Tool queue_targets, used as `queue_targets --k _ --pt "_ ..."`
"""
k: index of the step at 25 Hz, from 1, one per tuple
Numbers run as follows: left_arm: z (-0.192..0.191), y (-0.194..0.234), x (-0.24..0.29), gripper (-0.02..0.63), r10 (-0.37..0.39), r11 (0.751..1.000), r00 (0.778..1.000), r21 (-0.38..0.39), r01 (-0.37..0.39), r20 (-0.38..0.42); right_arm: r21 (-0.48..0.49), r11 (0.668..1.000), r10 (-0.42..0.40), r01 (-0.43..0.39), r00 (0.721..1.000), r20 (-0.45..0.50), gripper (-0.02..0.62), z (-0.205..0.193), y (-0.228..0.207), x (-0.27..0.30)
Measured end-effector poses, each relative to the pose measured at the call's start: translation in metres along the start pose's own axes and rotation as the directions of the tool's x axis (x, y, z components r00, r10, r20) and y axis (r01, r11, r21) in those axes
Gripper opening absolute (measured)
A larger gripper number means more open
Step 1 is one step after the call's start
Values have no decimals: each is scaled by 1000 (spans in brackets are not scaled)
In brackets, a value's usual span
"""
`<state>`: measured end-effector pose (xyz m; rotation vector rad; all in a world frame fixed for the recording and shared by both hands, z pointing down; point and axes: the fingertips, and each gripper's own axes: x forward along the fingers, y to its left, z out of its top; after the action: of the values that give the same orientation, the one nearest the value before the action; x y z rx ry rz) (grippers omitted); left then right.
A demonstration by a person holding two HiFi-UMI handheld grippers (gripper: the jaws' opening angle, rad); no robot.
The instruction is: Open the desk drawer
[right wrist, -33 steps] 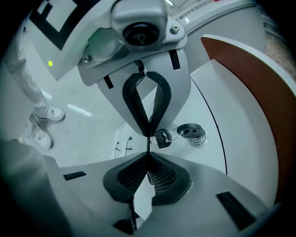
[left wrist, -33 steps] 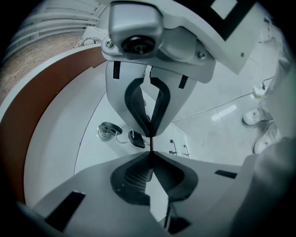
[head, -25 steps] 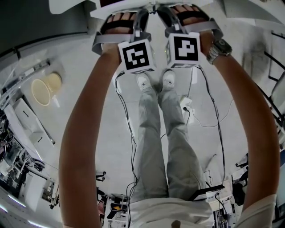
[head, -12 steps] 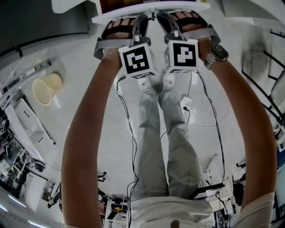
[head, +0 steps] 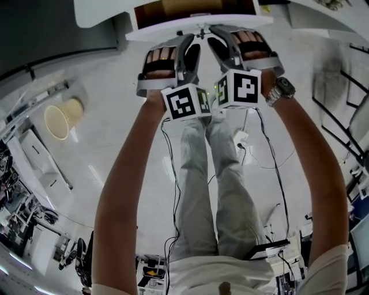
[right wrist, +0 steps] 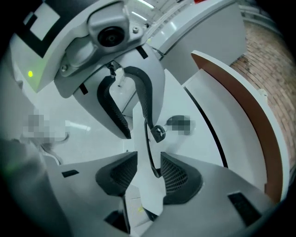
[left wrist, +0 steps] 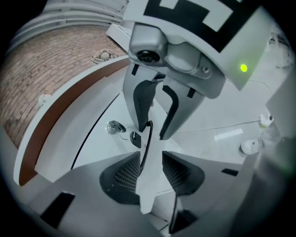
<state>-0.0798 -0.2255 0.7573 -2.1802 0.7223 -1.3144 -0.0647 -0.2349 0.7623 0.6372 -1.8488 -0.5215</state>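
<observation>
The white desk drawer point(head: 173, 31) stands pulled out at the top of the head view, and its brown inside point(head: 190, 8) shows. Both grippers meet at its thin dark handle point(left wrist: 147, 141) point(right wrist: 148, 155). My left gripper point(head: 188, 50) point(left wrist: 151, 170) is open, its jaws have just been opening, and the handle runs between the pads close to the left one. My right gripper point(head: 221, 46) point(right wrist: 149, 178) is also open after just opening, with the handle close to its right pad. A key point(left wrist: 135, 138) point(right wrist: 158, 133) hangs from the lock point(left wrist: 113, 126) in the drawer front.
Below the grippers are the person's legs point(head: 210, 190) and shoes, and cables point(head: 172, 190) and a white plug block point(head: 240, 137) lie on the floor. A beige cup point(head: 61, 117) lies at the left. A brick-patterned surface point(left wrist: 51, 65) shows beyond the drawer's brown edge.
Both grippers' jaws have spread apart around the handle. Both marker cubes have rolled. The drawer front sits lower in the head view and more of its brown inside shows.
</observation>
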Motion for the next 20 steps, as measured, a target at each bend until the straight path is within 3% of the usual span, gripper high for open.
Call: queue_targets --k 1,4,7,8,10,13,15,16,18,20 --pt "0 2 -4 150 21 999 1000 -39 -20 17 38 999 3 -3 1000 7 168 -2 1 -3" --pt "-4 4 -12 150 65 975 997 -213 -56 34 191 981 -11 5 999 33 178 -8 3 -18" --pt "-7 9 -22 106 103 907 994 -414 -75 46 386 922 -56 28 996 63 172 -12 4 -39" --pt "-5 13 -27 56 119 875 991 -478 -76 59 463 886 -78 34 994 76 129 -13 2 -47" --pt "2 21 -40 18 142 804 985 -592 -55 102 617 787 -119 25 987 112 35 -12 -5 -62" --pt "14 40 -65 9 173 690 967 -724 16 186 799 599 -153 -64 969 192 28 -3 -19 -84" --pt "21 53 -83 8 195 605 954 -793 64 227 877 467 -191 -115 955 227 26 -2 -29 -100" --pt "25 60 -92 8 204 576 949 -813 84 243 899 418 -208 -131 950 235 26 -2 -33 -108" --pt "33 73 -109 8 223 549 937 -829 108 269 915 374 -230 -152 941 250 26 -2 -43 -124" --pt "40 86 -124 8 242 528 928 -840 120 285 911 371 -240 -179 930 280 26 3 -54 -141"
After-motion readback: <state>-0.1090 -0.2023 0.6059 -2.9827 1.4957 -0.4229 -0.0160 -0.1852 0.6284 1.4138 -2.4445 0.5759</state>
